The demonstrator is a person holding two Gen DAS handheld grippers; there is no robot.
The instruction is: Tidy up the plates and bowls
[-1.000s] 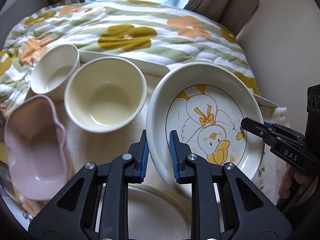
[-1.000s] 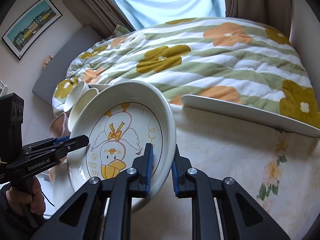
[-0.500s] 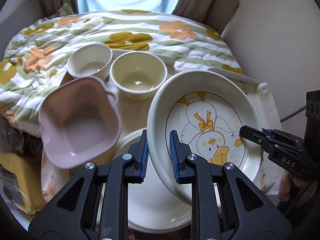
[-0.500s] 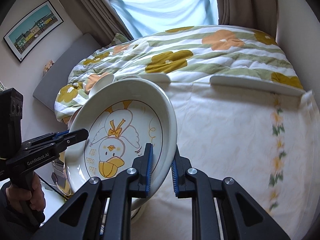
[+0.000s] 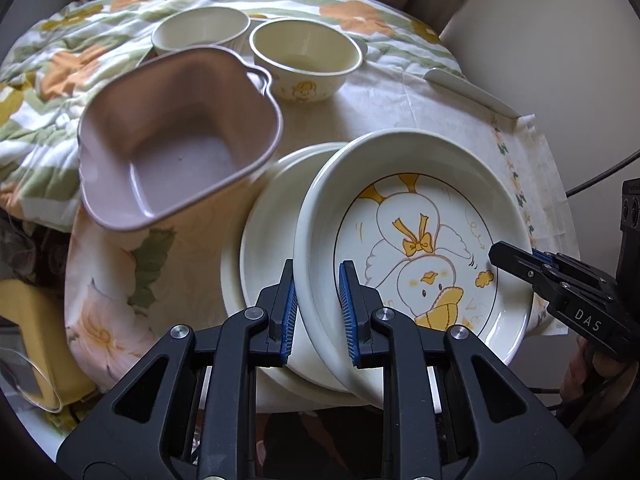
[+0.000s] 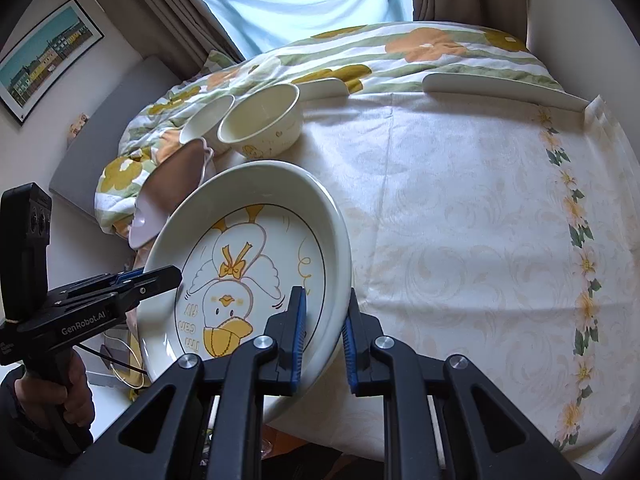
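A deep white plate with a yellow duck drawing (image 5: pixel 420 236) (image 6: pixel 248 256) hangs tilted between both grippers. My left gripper (image 5: pixel 318 312) (image 6: pixel 160 276) is shut on its left rim. My right gripper (image 6: pixel 324 328) (image 5: pixel 516 260) is shut on the opposite rim. Just under the duck plate lies a stack of plain white plates (image 5: pixel 264 248), partly hidden by it. A pink square bowl (image 5: pixel 180 140) (image 6: pixel 176 180) sits to the left. Behind it stand a cream bowl with a duck print (image 5: pixel 304 56) (image 6: pixel 260 120) and a white bowl (image 5: pixel 200 32) (image 6: pixel 206 118).
The table wears a pale floral cloth (image 6: pixel 460 240). A long white dish (image 6: pixel 504 88) (image 5: pixel 468 88) and a second one (image 6: pixel 324 88) lie along its far edge against a flowered quilt (image 6: pixel 400 48). A person's hand (image 6: pixel 52 396) holds the left gripper's handle.
Both grippers have carried the duck plate back toward the table's near edge, over the stack of white plates. The bowls now sit farther away in both views.
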